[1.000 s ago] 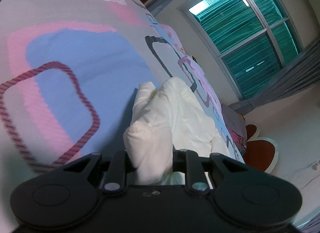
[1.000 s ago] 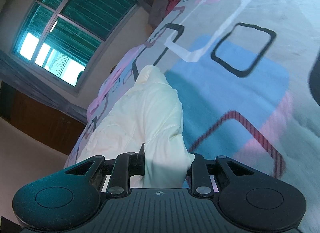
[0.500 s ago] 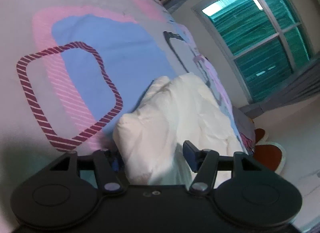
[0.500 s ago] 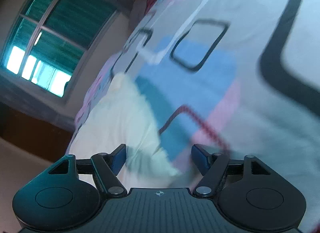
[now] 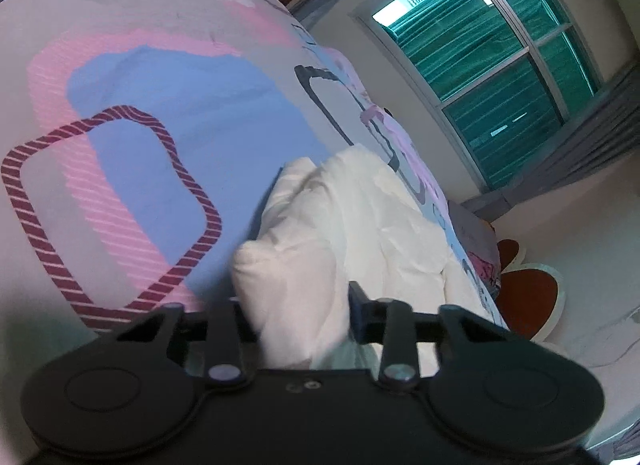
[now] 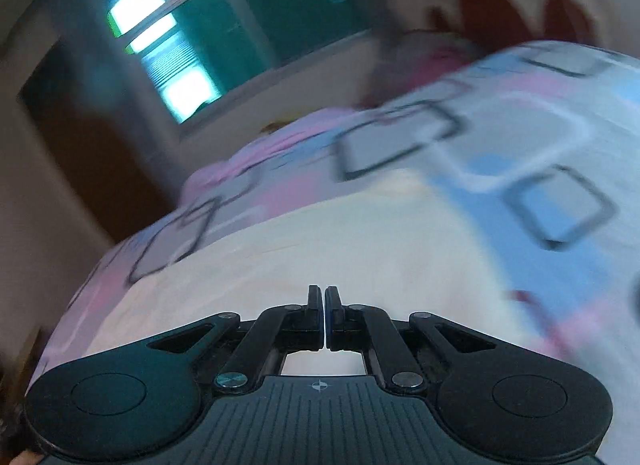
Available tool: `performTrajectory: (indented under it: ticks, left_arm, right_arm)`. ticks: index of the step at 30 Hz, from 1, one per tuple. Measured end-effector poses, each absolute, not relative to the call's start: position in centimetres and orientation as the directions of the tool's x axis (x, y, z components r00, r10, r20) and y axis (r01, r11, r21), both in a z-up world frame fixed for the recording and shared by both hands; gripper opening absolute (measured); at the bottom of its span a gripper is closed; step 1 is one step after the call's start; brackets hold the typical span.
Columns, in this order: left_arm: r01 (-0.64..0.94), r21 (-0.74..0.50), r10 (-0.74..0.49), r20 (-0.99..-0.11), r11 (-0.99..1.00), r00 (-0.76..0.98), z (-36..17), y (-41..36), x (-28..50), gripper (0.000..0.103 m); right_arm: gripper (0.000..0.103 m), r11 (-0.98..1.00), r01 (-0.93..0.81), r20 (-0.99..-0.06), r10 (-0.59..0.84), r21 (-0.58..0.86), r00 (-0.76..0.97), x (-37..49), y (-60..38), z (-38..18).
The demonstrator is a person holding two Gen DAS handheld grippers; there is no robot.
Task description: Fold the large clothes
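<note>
- On the left wrist view I see broad bare bedspread [image 5: 172, 137] to the far left: smooth cotton, grey ground, with a blue patch, pink bands and a maroon striped rounded square.
- My left gripper [image 5: 296, 305] has its fingers set apart with a puffy bunch of the cream garment [image 5: 360, 225] between them; the cloth fills the gap, but I cannot tell whether the pads press it or merely flank it.
- The garment is soft, quilted-looking and crumpled, lying along the bed's right edge, where the spread drops off toward the floor.
- Beyond that edge stand a pale wall and a green-shuttered window [image 5: 492, 65].
- On the right wrist view, blurred, my right gripper [image 6: 324, 301] has its fingers clenched together, tips touching, nothing between them.
- It hovers over the garment [image 6: 320, 249], spread flat and wide here.
- Further right, open bedspread [image 6: 560, 169] shows dark square outlines on blue.
</note>
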State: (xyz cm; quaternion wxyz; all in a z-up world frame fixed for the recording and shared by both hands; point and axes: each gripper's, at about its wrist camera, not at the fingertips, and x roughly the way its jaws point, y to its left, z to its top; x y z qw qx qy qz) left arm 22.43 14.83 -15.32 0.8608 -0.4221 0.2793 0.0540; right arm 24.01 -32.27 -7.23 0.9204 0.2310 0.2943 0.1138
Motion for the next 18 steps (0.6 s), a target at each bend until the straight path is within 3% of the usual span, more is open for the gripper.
performTrajectory:
  ticks: [7, 11, 18]
  left_arm:
    - [-0.296, -0.669, -0.134, -0.512, 0.682, 0.849, -13.8, 14.3, 22.1, 0.023]
    - [-0.281, -0.669, -0.141, -0.503, 0.688, 0.853, -13.6, 14.1, 21.9, 0.022]
    - [-0.192, -0.616, -0.158, -0.467, 0.764, 0.870, -11.3, 12.9, 21.9, 0.022]
  right_arm:
    - [0.003, 0.897, -0.175, -0.550, 0.392, 0.405, 0.737, 26.3, -23.5, -8.6]
    - [0.000, 0.923, -0.140, -0.655, 0.355, 0.358, 0.667, 28.2, -21.9, -12.4]
    - [0.000, 0.934, -0.124, -0.689, 0.333, 0.336, 0.644, 29.0, -21.8, -14.8]
